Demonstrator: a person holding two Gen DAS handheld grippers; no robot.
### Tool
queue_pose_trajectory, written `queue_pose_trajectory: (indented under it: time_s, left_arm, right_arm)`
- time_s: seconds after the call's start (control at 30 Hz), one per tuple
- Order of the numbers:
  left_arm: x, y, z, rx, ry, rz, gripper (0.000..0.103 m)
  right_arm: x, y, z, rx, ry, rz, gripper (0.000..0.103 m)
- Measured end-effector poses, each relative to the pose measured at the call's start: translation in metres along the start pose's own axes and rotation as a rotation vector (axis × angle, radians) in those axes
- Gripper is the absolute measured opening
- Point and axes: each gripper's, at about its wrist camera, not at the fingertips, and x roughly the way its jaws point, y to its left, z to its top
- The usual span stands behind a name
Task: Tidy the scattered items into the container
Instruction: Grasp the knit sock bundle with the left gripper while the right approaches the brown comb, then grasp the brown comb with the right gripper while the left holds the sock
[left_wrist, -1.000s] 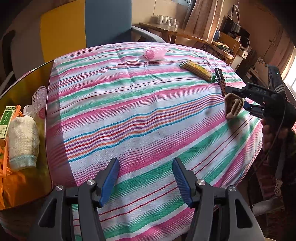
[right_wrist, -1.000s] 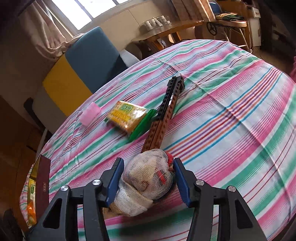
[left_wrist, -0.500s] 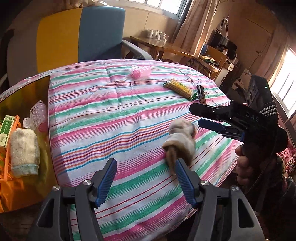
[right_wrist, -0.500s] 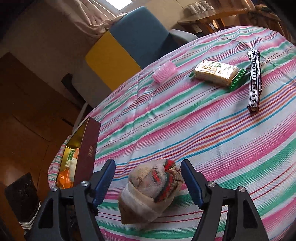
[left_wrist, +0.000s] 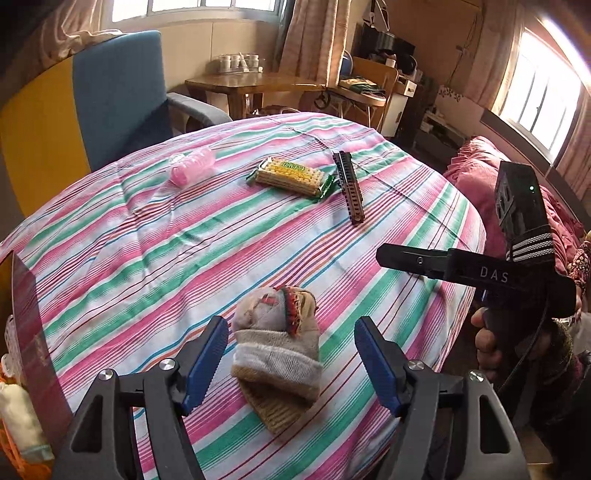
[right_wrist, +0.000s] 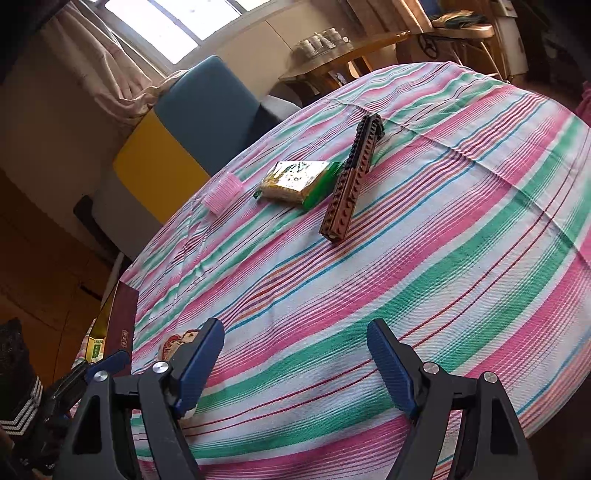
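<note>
The left claw (left_wrist: 290, 360) stood with its 2 blue-padded fingers (left_wrist: 205, 360) wide apart around a rolled sock bundle (left_wrist: 277, 350), which lay on the striped tablecloth (left_wrist: 184, 240) between them; neither pad appeared to touch it. The bundle was beige and grey with a red and green patterned patch near its top, and it sat near the front edge of the table.

The right claw (right_wrist: 295, 369) was also spread apart and held nothing, only cloth showing between its pads. In the left wrist view it hung off the right side of the table, gripped by a hand (left_wrist: 487, 339), well apart from the sock bundle.

Farther back on the cloth lay 3 more items: a pink ribbed plastic piece (left_wrist: 192, 168), a packet of biscuits in green wrapping (left_wrist: 291, 177), and a long brown and black brick strip (left_wrist: 349, 186). The packet's green end lay just beside the strip; whether they touched could not be told. The pink piece lay apart to the left of them.

The container, a dark red box (left_wrist: 33, 339), stood at the left edge of the table. It already held a pale rolled sock (left_wrist: 18, 417) and something orange (left_wrist: 22, 465).
</note>
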Motion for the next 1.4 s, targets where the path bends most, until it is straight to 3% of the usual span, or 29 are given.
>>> queue_pose_trajectory:
  time_s: [0.27, 0.3, 0.37, 0.57, 0.73, 0.9, 1.23, 1.3, 1.4]
  left_arm:
    - [0.028, 0.007, 0.003, -0.02, 0.045, 0.023, 0.071]
    - [0.03, 0.009, 0.001, -0.029, 0.049, 0.04, 0.068]
    - [0.033, 0.015, -0.002, -0.048, 0.058, 0.071, 0.053]
    - [0.025, 0.036, -0.017, -0.144, 0.055, 0.069, 0.047]
    - [0.015, 0.045, -0.031, -0.206, 0.054, 0.057, 0.047]
    - [0.008, 0.052, -0.043, -0.244, 0.054, 0.045, 0.047]
    - [0.007, 0.051, -0.046, -0.235, 0.044, 0.058, 0.048]
    - [0.006, 0.051, -0.047, -0.242, 0.043, 0.059, 0.048]
    - [0.004, 0.053, -0.049, -0.252, 0.043, 0.067, 0.048]
  right_arm:
    - [0.003, -0.001, 0.008, -0.02, -0.016, -0.04, 0.084]
    - [0.003, -0.002, 0.009, -0.023, -0.018, -0.046, 0.084]
    - [0.003, -0.002, 0.011, -0.029, -0.023, -0.058, 0.084]
    - [0.008, -0.003, 0.026, -0.059, -0.048, -0.129, 0.084]
    - [0.027, -0.006, 0.068, -0.085, -0.093, -0.232, 0.075]
    - [0.053, -0.006, 0.106, -0.101, -0.103, -0.321, 0.059]
    - [0.089, -0.008, 0.128, -0.153, -0.037, -0.478, 0.046]
    - [0.088, -0.005, 0.124, -0.178, -0.028, -0.479, 0.023]
    - [0.084, 0.001, 0.114, -0.222, -0.01, -0.481, 0.02]
